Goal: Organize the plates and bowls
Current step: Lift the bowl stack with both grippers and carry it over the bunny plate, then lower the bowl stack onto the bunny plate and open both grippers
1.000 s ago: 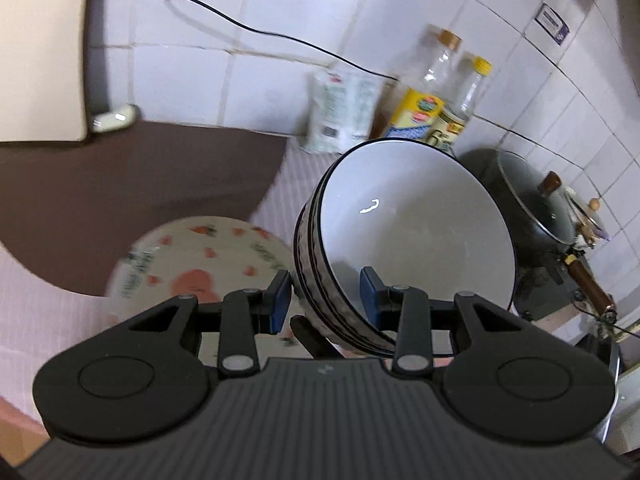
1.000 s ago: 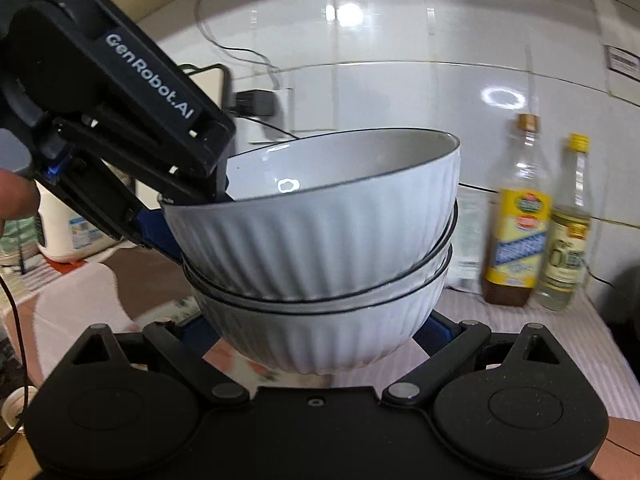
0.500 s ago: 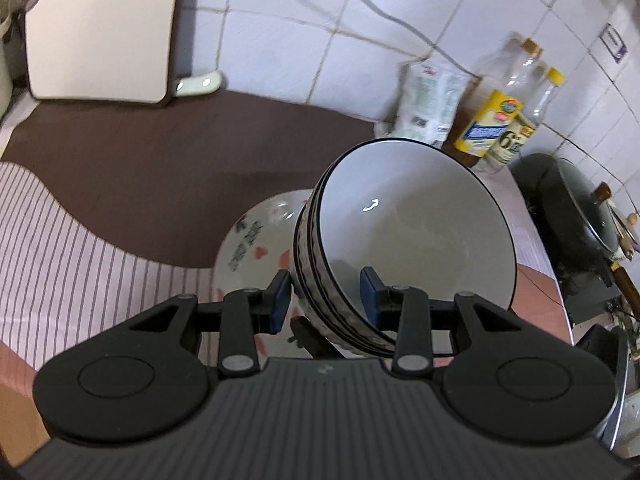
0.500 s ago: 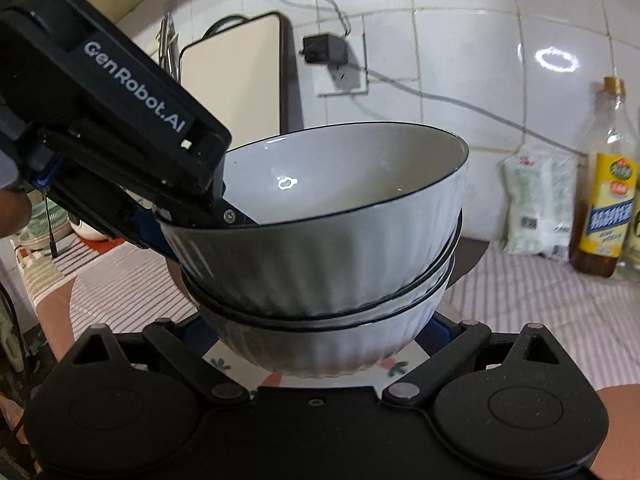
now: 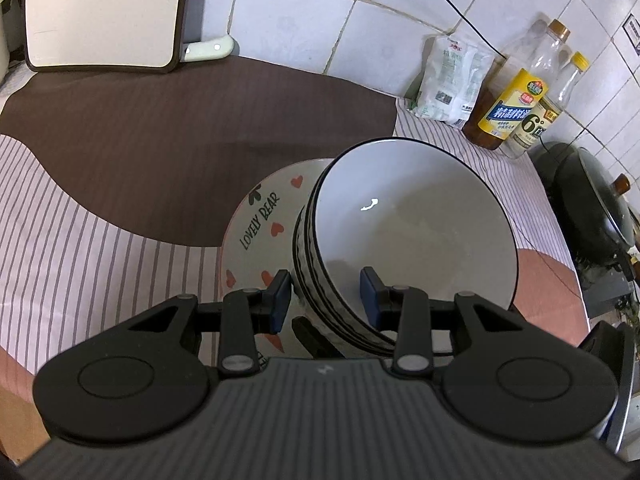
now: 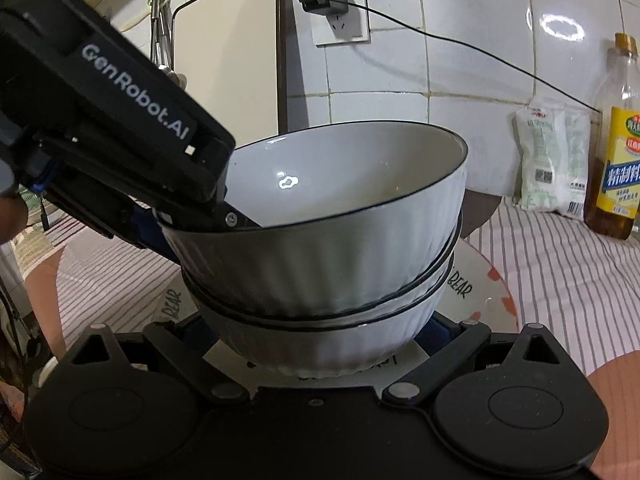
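Stack of 3 nested white ribbed bowls (image 5: 416, 236), dark rims, mouths up, sits over the "LOVELY BEAR" plate (image 5: 260, 220). Can't tell if the bottom bowl touches the plate or hangs just above it. Stack axis is near vertical, mouth tilted slightly toward 1 o'clock in the left wrist view.

Left tongs (image 5: 325, 294): clenched on the near wall of the stack, 1 blue pad outside the ribs, the other inside the top bowl, at 6 o'clock on the rim. In the right wrist view the same tongs come in from 10 o'clock and bite the rim.

Right tongs (image 6: 320, 340): straddle the bottom bowl (image 6: 320, 344) low down, blue pads at either flank. Contact is hidden behind the bowl, so can't tell whether they squeeze or just bracket it.

Plate lies flat on the counter (image 5: 100, 248), on the striped cloth at the edge of the brown mat (image 5: 180, 120). Cutting board (image 5: 100, 12) leans on the tiled wall at 11 o'clock. White pouch (image 5: 448, 80) and 2 bottles (image 5: 516, 104) at 1 o'clock, lidded pan (image 5: 588, 200) at 3 o'clock.
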### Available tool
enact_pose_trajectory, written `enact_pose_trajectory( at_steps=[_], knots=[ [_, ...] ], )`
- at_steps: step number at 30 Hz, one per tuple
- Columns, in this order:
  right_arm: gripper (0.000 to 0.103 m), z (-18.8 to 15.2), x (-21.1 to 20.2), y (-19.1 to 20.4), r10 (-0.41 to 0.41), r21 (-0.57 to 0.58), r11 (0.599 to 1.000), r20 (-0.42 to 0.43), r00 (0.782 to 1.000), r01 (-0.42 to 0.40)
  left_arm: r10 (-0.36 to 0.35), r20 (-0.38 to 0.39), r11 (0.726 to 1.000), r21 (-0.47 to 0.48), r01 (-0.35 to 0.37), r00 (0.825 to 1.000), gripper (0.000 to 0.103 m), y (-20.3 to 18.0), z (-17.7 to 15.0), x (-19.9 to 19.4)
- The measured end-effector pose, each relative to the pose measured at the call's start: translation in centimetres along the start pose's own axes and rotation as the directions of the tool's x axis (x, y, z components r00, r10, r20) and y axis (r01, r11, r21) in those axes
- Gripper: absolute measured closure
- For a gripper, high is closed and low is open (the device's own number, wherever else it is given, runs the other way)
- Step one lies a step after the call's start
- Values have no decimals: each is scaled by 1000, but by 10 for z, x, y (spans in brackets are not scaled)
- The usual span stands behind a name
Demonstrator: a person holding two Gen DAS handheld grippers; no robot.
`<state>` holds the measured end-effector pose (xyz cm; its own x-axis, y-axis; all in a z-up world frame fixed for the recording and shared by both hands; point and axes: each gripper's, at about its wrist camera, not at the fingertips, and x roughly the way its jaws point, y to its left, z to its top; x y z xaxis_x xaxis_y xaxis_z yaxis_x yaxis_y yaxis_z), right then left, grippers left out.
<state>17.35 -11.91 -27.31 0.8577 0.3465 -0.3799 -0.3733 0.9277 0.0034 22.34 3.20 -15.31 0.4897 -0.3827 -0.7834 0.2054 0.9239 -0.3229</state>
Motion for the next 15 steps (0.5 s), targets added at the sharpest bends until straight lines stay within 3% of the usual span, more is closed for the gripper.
enact_pose_trajectory(
  at_steps=[5, 11, 15],
  knots=[
    [3, -1, 0, 7, -16, -56, 998, -16, 1000, 15, -2, -2, 1000, -7, 2, 1000, 68, 3, -1, 3],
    [4, 6, -3, 7, -26, -40, 999, -86, 996, 23, -1, -11, 999, -37, 1, 1000, 69, 4, 2, 2],
    [4, 9, -25, 12, -43, -46, 998, -91, 995, 39, 30, 35, 1000, -6, -30, 999, 67, -3, 3, -12]
  ],
)
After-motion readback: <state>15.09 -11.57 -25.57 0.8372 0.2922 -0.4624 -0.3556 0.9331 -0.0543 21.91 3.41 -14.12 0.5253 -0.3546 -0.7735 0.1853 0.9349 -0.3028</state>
